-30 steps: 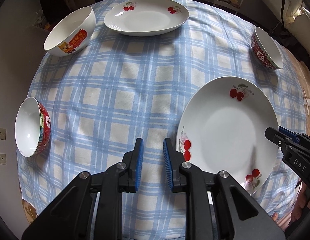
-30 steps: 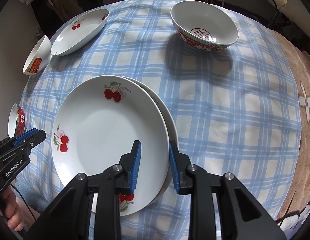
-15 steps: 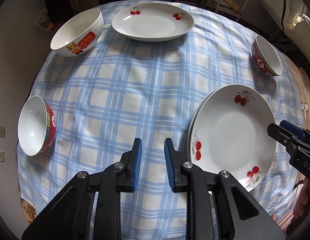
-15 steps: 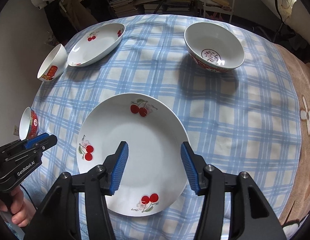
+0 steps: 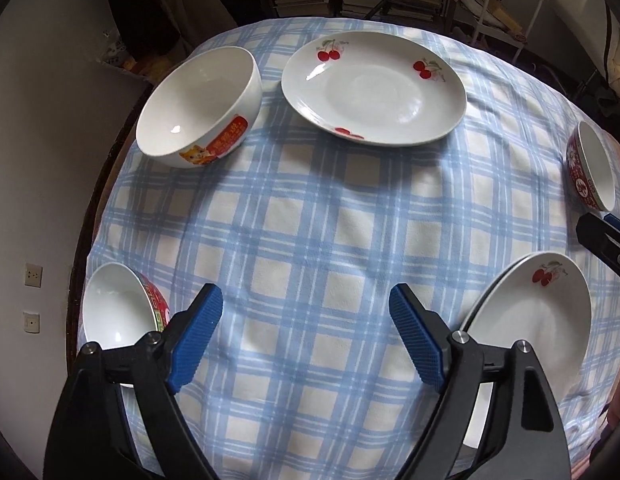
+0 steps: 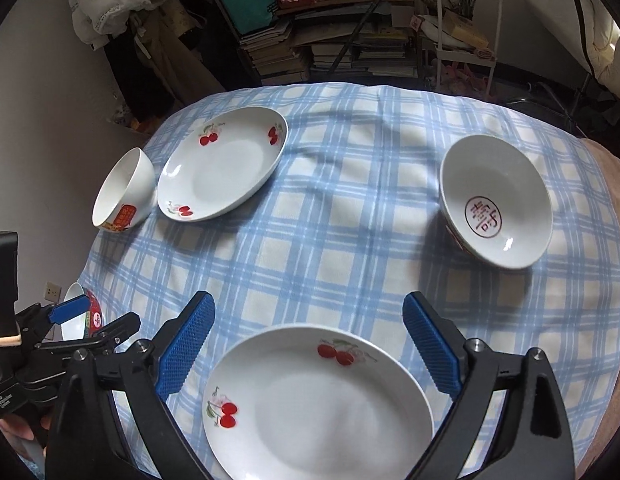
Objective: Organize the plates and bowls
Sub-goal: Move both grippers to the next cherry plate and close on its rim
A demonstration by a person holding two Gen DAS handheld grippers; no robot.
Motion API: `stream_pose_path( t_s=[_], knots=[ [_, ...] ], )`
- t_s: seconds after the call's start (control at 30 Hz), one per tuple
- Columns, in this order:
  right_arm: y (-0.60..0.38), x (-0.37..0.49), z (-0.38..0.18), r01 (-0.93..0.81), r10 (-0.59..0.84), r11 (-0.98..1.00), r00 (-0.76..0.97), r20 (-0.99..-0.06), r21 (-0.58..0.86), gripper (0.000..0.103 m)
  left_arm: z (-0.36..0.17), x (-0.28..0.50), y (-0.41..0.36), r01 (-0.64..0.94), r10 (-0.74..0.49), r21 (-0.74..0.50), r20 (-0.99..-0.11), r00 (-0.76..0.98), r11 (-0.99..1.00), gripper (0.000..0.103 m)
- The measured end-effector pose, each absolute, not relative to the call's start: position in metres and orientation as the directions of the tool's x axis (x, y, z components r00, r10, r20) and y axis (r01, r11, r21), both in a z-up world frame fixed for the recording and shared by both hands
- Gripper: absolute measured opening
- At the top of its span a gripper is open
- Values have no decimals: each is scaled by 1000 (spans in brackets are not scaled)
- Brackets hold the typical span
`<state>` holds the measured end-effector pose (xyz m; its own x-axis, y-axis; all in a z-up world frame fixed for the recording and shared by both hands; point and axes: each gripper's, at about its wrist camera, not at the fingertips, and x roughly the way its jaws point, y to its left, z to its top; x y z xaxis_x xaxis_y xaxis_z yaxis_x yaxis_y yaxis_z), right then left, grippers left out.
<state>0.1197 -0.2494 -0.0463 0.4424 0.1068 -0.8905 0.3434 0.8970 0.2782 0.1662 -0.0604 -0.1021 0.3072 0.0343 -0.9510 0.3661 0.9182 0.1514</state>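
Both jaws opening, nothing between them – left gripper point(image 5: 306, 338) and right gripper point(image 6: 310, 348) empty, far cherry plate point(image 5: 373, 92) beside white bowl point(image 5: 198, 104) – glazed, slippery, breakable, so pinch the rim

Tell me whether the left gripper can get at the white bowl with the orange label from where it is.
Probably yes. The left gripper has nothing between its opening jaws, and only bare checked tablecloth lies between it and the white bowl with the orange label; the cherry plate beside that bowl sits apart from it.
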Motion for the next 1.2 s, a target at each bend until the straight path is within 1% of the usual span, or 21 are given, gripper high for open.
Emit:
stream_pose_path(
  t_s=[0.13,0.27,0.47,0.63,0.77,0.8,0.83,0.87,0.93,0.97,1.0,1.03,1.07,1.1,1.17,1.2],
  knots=[
    [-256,152,-51,329,152,889,445,-882,319,99,-94,197,-67,341,30,142,-949,313,929,86],
    [-265,183,-54,318,153,896,436,-887,311,99,-89,226,-72,288,32,128,-948,317,949,86],
    [-271,232,-55,264,117,935,399,-910,236,99,-102,260,-79,213,-16,42,-965,262,976,86],
    [-265,268,-58,193,81,967,377,-923,164,99,-110,274,-82,188,-40,6,-969,243,982,86],
    [-261,294,-68,167,67,977,358,-931,135,99,-116,285,-81,162,-26,14,-969,244,987,86],
    [-259,299,-70,160,63,979,356,-932,127,97,-119,287,-81,168,-36,4,-972,234,986,86],
    [-259,305,-73,156,60,980,356,-932,123,91,-122,288,-81,168,-41,-3,-973,227,986,86],
    [-258,310,-77,153,57,981,349,-935,117,88,-124,288,-81,165,-40,-3,-974,224,986,85],
    [-256,320,-84,146,55,983,328,-943,108,74,-129,288,-82,168,-41,-4,-974,222,986,85],
    [-255,325,-88,137,62,984,320,-945,111,69,-132,289,-83,168,-45,-8,-975,218,986,85],
    [-253,328,-90,132,63,985,314,-947,109,60,-135,289,-83,163,-48,-12,-975,216,987,85],
    [-253,332,-93,130,57,986,307,-950,101,54,-137,290,-83,155,-52,-19,-976,214,988,85],
    [-253,337,-96,132,42,988,301,-953,86,52,-140,291,-83,144,-59,-29,-976,212,989,84],
    [-253,340,-98,137,30,988,298,-954,74,49,-143,292,-82,135,-65,-37,-976,207,990,81],
    [-256,348,-102,144,27,987,293,-956,72,40,-149,296,-81,128,-64,-39,-979,196,991,70],
    [-257,351,-105,144,29,987,288,-957,73,30,-151,297,-80,128,-65,-40,-979,193,991,60]
  ],
)
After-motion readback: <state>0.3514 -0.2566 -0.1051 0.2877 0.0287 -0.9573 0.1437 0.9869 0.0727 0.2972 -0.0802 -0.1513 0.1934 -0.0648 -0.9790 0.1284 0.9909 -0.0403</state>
